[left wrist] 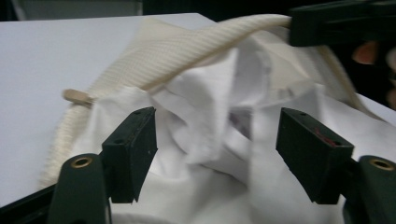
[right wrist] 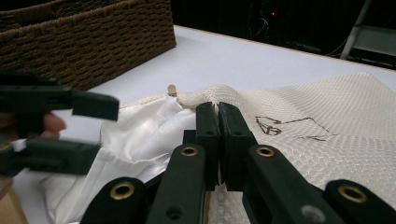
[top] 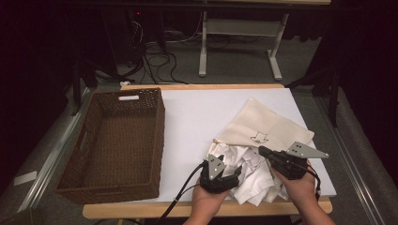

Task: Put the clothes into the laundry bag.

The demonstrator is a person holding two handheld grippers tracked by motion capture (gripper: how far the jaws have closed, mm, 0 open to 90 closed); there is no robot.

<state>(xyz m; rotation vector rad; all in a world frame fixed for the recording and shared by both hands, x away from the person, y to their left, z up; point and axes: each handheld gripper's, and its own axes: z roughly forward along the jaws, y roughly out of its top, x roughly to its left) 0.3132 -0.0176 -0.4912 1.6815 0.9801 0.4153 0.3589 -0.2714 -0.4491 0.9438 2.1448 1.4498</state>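
Currently a cream mesh bag (top: pixel 263 126) lies at the near right of the white surface (top: pixel 197 117), white cloth (top: pixel 248 176) spilling from its mouth. The right gripper (right wrist: pixel 218 116), fingers pressed together, pinches the bag's rim. The left gripper (left wrist: pixel 217 154) hovers over the cloth, fingers spread. Likely risk: pulling drags the bag along, or the rim slips free.

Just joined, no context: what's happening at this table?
A person works with a tool in each hand at the near edge of the table. The right tool is shut on the rim of a cream mesh bag, lifting its mouth. The left tool is open, jaws either side of white cloth at the bag's opening. A brown wicker basket stands on the left.
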